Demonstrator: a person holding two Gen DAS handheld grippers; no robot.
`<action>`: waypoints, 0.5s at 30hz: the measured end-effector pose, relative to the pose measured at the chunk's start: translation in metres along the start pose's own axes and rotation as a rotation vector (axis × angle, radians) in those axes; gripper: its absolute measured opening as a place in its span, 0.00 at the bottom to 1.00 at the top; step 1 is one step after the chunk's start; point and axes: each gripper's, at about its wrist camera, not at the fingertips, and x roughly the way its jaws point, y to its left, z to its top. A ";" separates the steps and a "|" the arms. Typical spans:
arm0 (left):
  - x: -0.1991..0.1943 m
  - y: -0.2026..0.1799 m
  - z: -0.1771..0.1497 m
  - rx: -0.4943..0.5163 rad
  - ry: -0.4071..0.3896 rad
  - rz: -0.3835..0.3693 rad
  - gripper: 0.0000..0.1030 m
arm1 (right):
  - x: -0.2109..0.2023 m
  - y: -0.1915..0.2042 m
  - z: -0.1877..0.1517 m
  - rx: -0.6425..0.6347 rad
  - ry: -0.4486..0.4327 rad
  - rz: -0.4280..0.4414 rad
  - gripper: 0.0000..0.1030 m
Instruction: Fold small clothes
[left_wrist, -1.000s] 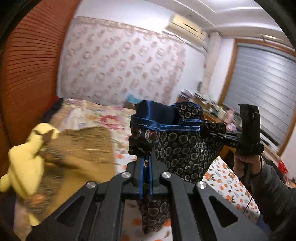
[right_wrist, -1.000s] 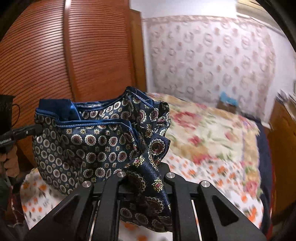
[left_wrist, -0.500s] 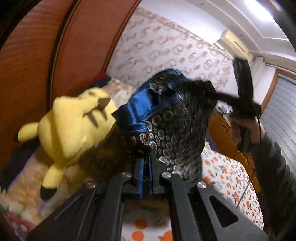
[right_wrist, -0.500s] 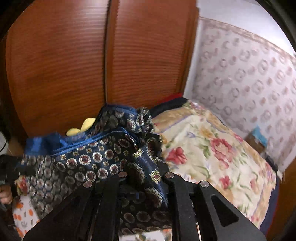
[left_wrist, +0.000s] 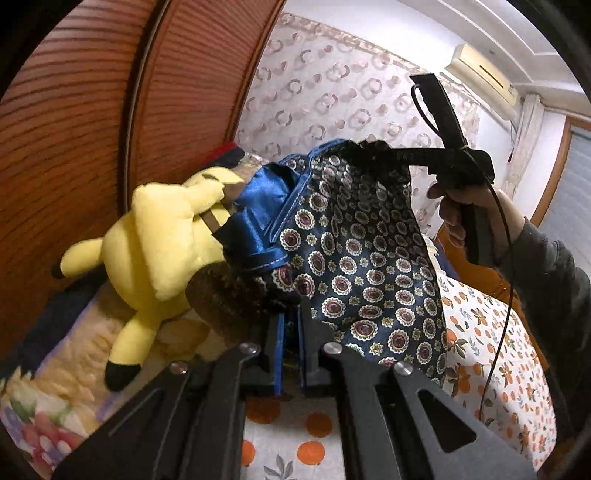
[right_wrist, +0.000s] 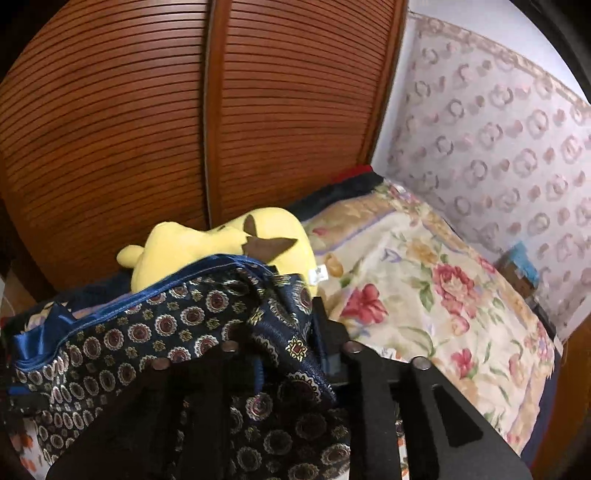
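one patterned garment held up between two grippers, beside a yellow plush toy

there is one small garment (left_wrist: 354, 258), dark blue with round medallions and a shiny blue band along its edge. it hangs in the air above the bed (left_wrist: 491, 332), stretched between the two grippers. there is one yellow plush toy (left_wrist: 159, 243), lying on the bed against the wooden wardrobe doors (left_wrist: 92, 129), just behind the garment. two wardrobe door panels show in the right wrist view. one air conditioner (left_wrist: 480, 79) sits high on the wall.

the left gripper (left_wrist: 291, 332) has its fingers pressed together, pinching a lower corner of the garment. the right gripper (right_wrist: 288, 332) has its jaws opening, with a fold of the cloth draped between and over them; whether the pads press on the cloth is hard to tell, because the fabric covers the tips. in the left wrist view the right gripper's tips are buried in the top edge of the garment, and a person's hand (left_wrist: 465, 210) grips its handle, with a grey sleeve (left_wrist: 554, 295) cut off at the edge.

the plush toy's face is turned away and partly hidden by the cloth. a brownish cloth (left_wrist: 221, 302) under the toy is blurred. a small white tag (right_wrist: 318, 275) on the toy carries print too small to read. faint lettering on the right gripper's arm cannot be read either.
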 end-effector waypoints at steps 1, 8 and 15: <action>-0.002 -0.001 0.002 0.007 -0.006 0.001 0.02 | -0.004 -0.003 -0.001 0.007 -0.002 -0.003 0.34; -0.015 -0.014 0.011 0.101 -0.006 0.070 0.09 | -0.046 -0.027 -0.015 0.076 -0.081 -0.017 0.49; -0.025 -0.017 0.017 0.138 -0.011 0.114 0.36 | -0.056 -0.027 -0.051 0.098 -0.088 -0.022 0.49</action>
